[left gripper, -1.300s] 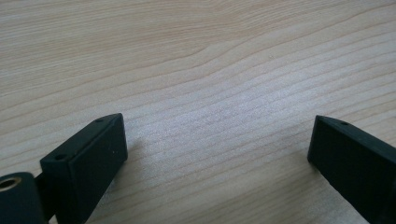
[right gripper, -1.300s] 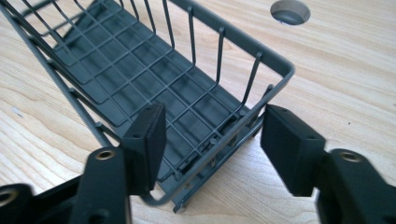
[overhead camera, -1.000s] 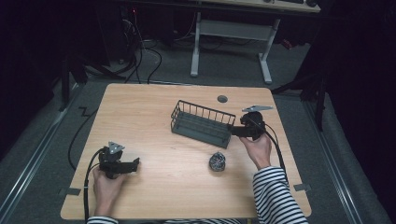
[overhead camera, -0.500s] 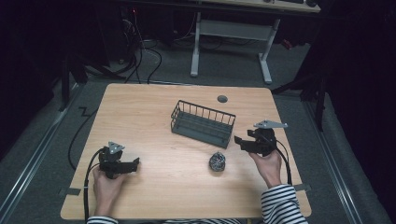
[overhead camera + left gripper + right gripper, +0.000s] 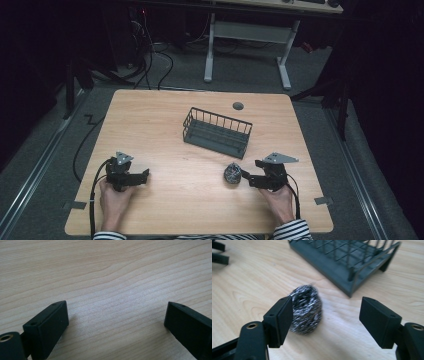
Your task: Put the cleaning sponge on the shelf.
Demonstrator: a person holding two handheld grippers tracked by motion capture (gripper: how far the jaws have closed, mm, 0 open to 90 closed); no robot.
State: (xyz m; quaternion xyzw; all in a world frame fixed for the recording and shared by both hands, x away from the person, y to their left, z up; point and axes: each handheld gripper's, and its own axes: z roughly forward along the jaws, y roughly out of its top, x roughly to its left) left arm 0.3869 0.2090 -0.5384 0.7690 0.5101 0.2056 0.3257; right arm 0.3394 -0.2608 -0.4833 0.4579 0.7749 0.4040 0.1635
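The wooden table carries everything, largest first; a dark wire basket stands near its middle, toward the far side, with a small round grey disc set in the table beyond it; at the near left a hand holds the left tongs, whose jaws stand wide apart over bare wood with nothing between them, as the left gripper view shows; at the near right the other hand holds the right tongs, level and pointed leftward at a steel-wool scourer; that scourer lies on the table just in front of the basket's near right corner; in the right gripper view the scourer sits close against the inner side of the left jaw, partly hidden behind it, well clear of the other jaw; these jaws have just been opening and now stand wide, gripping nothing.
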